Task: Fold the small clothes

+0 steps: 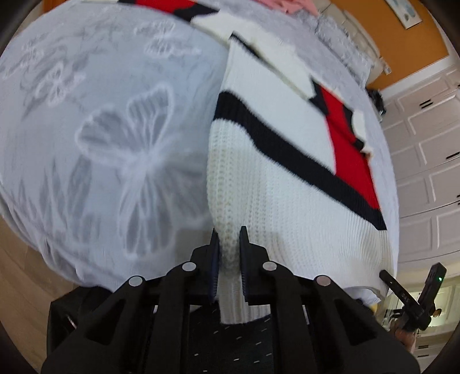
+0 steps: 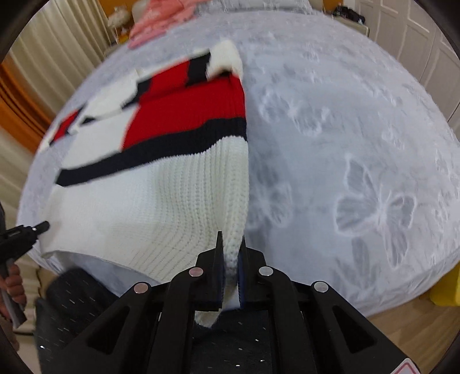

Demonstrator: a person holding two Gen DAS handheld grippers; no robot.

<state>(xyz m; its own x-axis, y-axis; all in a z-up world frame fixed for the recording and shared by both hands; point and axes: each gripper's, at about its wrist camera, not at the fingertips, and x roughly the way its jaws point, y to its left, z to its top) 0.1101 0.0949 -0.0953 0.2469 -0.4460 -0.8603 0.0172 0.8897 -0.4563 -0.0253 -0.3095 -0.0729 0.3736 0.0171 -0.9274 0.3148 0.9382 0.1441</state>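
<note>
A white knit sweater [image 1: 287, 161] with black stripes and red panels lies on the bed; it also shows in the right wrist view [image 2: 161, 184]. My left gripper [image 1: 229, 234] is shut on the sweater's white hem at its left corner. My right gripper [image 2: 230, 238] is shut on the hem at its right corner. The hem is lifted off the bed near the front edge. The right gripper's tip [image 1: 386, 277] shows at the far right of the left wrist view, and the left gripper's tip [image 2: 40, 227] at the far left of the right wrist view.
The bed has a pale grey cover [image 2: 359, 161] with butterfly patterns. Pink clothing [image 2: 161, 20] lies at the far end of the bed. White cabinet doors [image 1: 425, 138] stand on the right, a curtain [image 2: 57, 57] on the left. Wood floor [image 1: 17, 273] lies beside the bed.
</note>
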